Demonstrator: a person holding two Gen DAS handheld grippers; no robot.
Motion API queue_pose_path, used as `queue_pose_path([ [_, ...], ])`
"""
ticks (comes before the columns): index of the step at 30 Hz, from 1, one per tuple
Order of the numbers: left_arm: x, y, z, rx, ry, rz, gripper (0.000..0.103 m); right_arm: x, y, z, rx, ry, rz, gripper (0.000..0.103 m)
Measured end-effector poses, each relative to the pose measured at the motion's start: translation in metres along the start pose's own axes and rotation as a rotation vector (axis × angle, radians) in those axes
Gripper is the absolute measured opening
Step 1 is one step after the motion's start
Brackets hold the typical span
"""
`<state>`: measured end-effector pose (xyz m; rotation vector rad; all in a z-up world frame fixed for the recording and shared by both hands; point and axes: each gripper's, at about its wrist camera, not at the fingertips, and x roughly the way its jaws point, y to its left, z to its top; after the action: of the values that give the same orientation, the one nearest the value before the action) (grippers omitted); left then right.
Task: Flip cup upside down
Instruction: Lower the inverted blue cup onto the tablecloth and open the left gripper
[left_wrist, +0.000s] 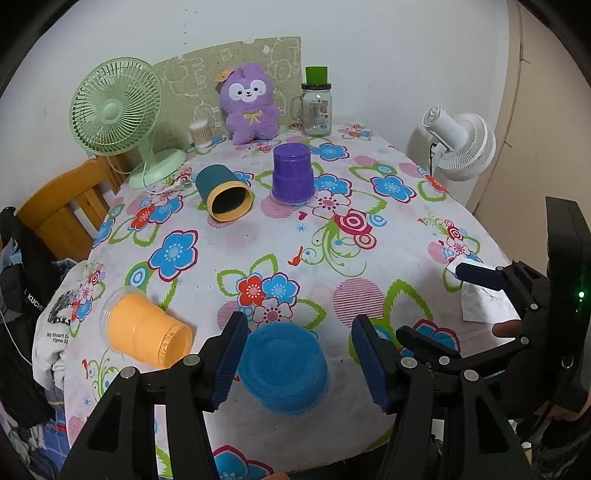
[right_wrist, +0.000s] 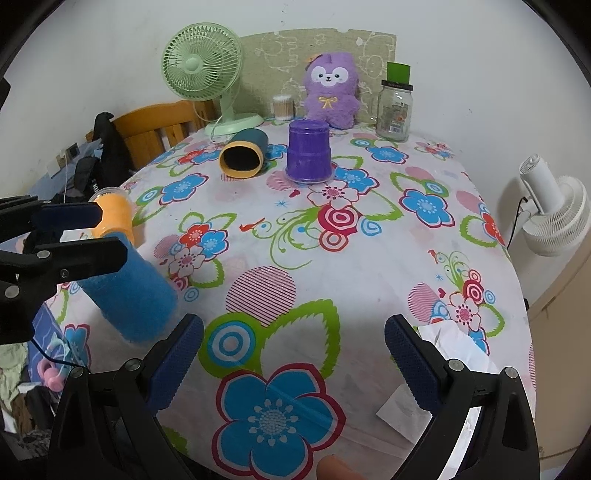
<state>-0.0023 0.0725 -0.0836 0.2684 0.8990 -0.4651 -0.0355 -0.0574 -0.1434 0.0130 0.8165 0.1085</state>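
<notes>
A blue cup (left_wrist: 283, 367) stands upside down on the floral tablecloth (left_wrist: 332, 240), between the open fingers of my left gripper (left_wrist: 299, 363), which do not touch it. It also shows in the right wrist view (right_wrist: 133, 295). An orange cup (left_wrist: 146, 328) lies on its side at the left. A teal cup with a yellow rim (left_wrist: 223, 194) lies on its side further back. A purple cup (left_wrist: 293, 173) stands upside down. My right gripper (right_wrist: 293, 360) is open and empty above the cloth; it also shows in the left wrist view (left_wrist: 480, 277).
A green fan (left_wrist: 118, 110), a purple plush toy (left_wrist: 249, 105), a glass jar with a green lid (left_wrist: 316, 103) and a cotton swab tub (left_wrist: 200, 133) stand at the back. A white fan (left_wrist: 461, 144) is off the right edge. A wooden chair (left_wrist: 62, 210) is at left. White paper (left_wrist: 484, 302) lies at right.
</notes>
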Motion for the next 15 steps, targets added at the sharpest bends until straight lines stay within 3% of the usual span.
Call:
queue_pose_path([
  [8, -0.004, 0.008, 0.0, -0.028, -0.018, -0.007, 0.062, 0.0, 0.001, 0.001, -0.011, 0.002, -0.002, 0.1],
  [15, -0.014, 0.02, -0.002, -0.068, -0.048, 0.0, 0.074, -0.003, 0.017, 0.011, -0.041, -0.009, -0.027, 0.1],
])
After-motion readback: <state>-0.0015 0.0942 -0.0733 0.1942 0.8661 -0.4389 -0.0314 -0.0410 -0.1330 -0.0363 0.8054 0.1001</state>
